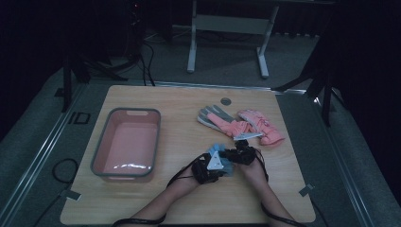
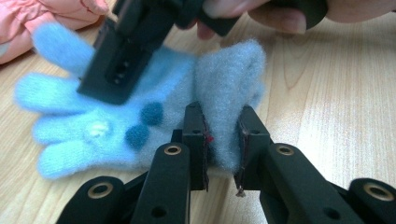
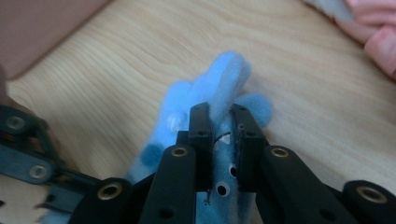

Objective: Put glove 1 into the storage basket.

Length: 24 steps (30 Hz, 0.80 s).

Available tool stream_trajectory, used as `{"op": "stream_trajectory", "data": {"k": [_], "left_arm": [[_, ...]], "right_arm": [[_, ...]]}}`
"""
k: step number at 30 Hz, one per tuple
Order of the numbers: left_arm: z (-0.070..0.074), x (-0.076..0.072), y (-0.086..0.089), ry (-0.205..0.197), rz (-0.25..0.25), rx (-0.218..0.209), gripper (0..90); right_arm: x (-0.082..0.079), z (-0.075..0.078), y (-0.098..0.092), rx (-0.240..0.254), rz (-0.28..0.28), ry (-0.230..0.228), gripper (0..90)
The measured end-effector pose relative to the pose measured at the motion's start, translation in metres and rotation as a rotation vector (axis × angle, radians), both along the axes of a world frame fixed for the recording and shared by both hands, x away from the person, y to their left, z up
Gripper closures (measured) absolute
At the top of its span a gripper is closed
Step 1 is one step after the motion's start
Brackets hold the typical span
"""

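Blue fleece glove (image 1: pixel 221 160) at lower centre of table (image 1: pixel 179 99), both grippers clamped on it: left gripper (image 2: pixel 223 140) on cuff, right gripper (image 3: pixel 219 126) on finger end. Risk: thin pinch, fleece slips free if pulled apart. Farther back: pink gloves (image 1: pixel 250 125), pink bin (image 1: pixel 126 142).

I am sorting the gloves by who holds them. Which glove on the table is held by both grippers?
The fuzzy light blue glove with dark blue dots. The left gripper pinches its cuff, the right gripper its finger end. The pink gloves lie untouched farther back.
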State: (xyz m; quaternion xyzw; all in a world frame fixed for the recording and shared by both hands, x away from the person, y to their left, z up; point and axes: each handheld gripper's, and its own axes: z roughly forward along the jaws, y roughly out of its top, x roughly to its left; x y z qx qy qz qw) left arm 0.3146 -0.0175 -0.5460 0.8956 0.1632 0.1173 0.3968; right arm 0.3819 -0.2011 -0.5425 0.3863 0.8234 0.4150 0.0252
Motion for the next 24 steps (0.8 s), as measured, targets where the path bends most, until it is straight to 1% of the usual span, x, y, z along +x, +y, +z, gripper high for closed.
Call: {"op": "stream_trajectory", "data": {"k": [1,4,5,6,7,8,11,12,14,15,17,19,20,21,24], "left_arm": [[0.002,0.000,0.000,-0.001,0.004,-0.008,78.3],[0.010,-0.001,0.001,-0.017,0.001,-0.006,78.4],[0.013,-0.001,0.002,-0.030,-0.005,0.005,78.4],[0.016,-0.002,0.002,-0.045,-0.002,0.010,78.4],[0.018,-0.002,0.003,-0.045,-0.009,0.015,78.4],[0.021,-0.003,0.004,-0.056,-0.009,0.017,78.4],[0.028,-0.003,0.007,-0.068,0.000,0.022,78.4],[0.030,-0.002,0.007,-0.065,0.000,0.019,78.4],[0.034,-0.002,0.009,-0.077,0.003,0.026,78.4],[0.036,-0.001,0.009,-0.072,0.003,0.021,78.4],[0.041,0.000,0.011,-0.088,0.004,0.028,78.4],[0.046,0.001,0.013,-0.092,0.005,0.034,78.4],[0.048,0.001,0.014,-0.097,0.010,0.028,78.4],[0.050,0.001,0.015,-0.100,0.008,0.030,78.4],[0.051,0.001,0.017,-0.107,0.011,0.034,78.4]], "right_arm": [[0.000,0.003,0.000,0.001,-0.003,-0.006,81.1],[-0.001,0.011,0.001,0.014,-0.005,-0.021,81.9],[-0.001,0.015,0.001,0.016,-0.006,-0.024,82.4],[-0.002,0.017,0.002,0.007,-0.005,-0.037,82.9],[-0.003,0.020,0.002,0.010,-0.011,-0.047,83.7],[-0.003,0.022,0.003,0.014,-0.002,-0.039,84.0],[-0.002,0.029,0.003,0.024,-0.007,-0.045,84.3],[-0.002,0.032,0.003,0.035,-0.011,-0.048,84.4],[-0.001,0.038,0.004,0.047,-0.010,-0.055,84.4],[-0.001,0.040,0.005,0.052,-0.009,-0.054,84.5],[0.000,0.046,0.007,0.049,-0.007,-0.064,84.5],[0.001,0.052,0.010,0.050,-0.009,-0.074,84.5],[0.001,0.054,0.011,0.051,-0.007,-0.073,84.6],[0.001,0.056,0.011,0.054,-0.010,-0.078,84.6],[0.002,0.057,0.013,0.062,-0.009,-0.075,84.7]]}}
